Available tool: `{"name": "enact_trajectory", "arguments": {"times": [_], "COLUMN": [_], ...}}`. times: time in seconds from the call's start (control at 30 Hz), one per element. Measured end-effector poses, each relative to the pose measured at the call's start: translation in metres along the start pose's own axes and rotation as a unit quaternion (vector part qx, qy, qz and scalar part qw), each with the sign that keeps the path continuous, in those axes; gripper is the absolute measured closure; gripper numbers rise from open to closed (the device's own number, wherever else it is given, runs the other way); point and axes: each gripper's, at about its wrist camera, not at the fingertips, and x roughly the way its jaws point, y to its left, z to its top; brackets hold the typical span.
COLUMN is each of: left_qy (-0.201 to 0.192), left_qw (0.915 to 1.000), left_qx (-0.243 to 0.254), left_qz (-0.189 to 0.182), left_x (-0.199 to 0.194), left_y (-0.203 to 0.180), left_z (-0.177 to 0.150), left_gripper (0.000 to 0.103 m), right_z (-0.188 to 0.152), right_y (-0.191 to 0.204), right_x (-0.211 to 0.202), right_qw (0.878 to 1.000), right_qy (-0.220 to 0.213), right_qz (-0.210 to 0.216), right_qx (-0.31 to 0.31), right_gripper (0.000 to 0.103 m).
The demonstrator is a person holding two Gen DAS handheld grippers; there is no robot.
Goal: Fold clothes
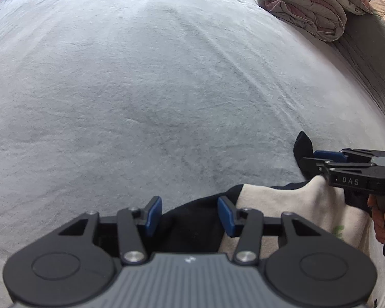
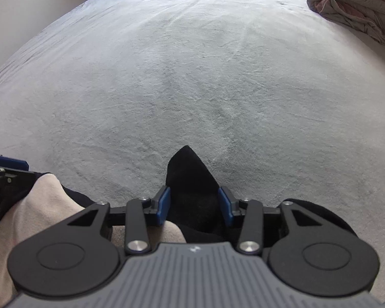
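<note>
Black garment (image 2: 190,179) corner points up the bed (image 2: 192,77).

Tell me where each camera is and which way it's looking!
Left wrist: sits on the left gripper, looking down across the grey bed; a hand holding the right gripper shows at right.
Right wrist: sits on the right gripper, facing the same way; the left gripper shows at the left edge.
Both see: the black-and-cream garment and the folded quilt.
</note>
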Motion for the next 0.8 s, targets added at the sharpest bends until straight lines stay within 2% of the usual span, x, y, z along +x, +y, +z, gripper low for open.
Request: {"name": "enact_trajectory", "arguments": {"times": [0.03,0.07,0.1,0.17,0.23,0.27,0.47,0.63,0.8], "left_qy": [-0.001,-0.002,-0.003,-0.006,-0.013,-0.018,-0.053,-0.076,-0.083], "left_qw": [1.0,1.0,1.0,0.9999,0.9995,0.9993,0.9983,0.9964,0.9953], "left_qx": [0.001,0.002,0.004,0.009,0.019,0.022,0.021,0.031,0.036], "left_qz": [0.001,0.004,0.007,0.013,0.021,0.023,0.004,-0.021,-0.034], "left_x": [0.0,0.0,0.0,-0.001,-0.005,-0.008,-0.041,-0.074,-0.093], "left_y": [-0.001,-0.002,-0.004,-0.008,-0.013,-0.016,-0.025,-0.034,-0.039], "left_z": [-0.002,-0.004,-0.006,-0.011,-0.017,-0.021,-0.043,-0.074,-0.108], "left_gripper": [0.055,0.058,0.062,0.081,0.094,0.096,0.097,0.097,0.097], "right_z": [0.0,-0.001,-0.001,0.0,-0.003,-0.005,-0.021,-0.05,-0.08], "right_y": [0.001,0.001,0.0,-0.004,-0.008,-0.01,-0.018,-0.017,-0.016], "right_x": [-0.003,-0.006,-0.009,-0.019,-0.033,-0.04,-0.09,-0.128,-0.141], "right_qw": [1.0,1.0,1.0,1.0,0.999,0.999,0.998,0.997,0.996], "right_qy": [-0.002,-0.004,-0.006,-0.012,-0.024,-0.029,-0.052,-0.066,-0.068], "right_qz": [-0.002,-0.003,-0.005,-0.011,-0.015,-0.015,-0.014,-0.006,0.003], "right_qx": [-0.004,-0.007,-0.003,0.008,0.015,0.018,0.025,0.031,0.049], "right_gripper": [0.079,0.083,0.085,0.087,0.087,0.088,0.088,0.089,0.091]}}
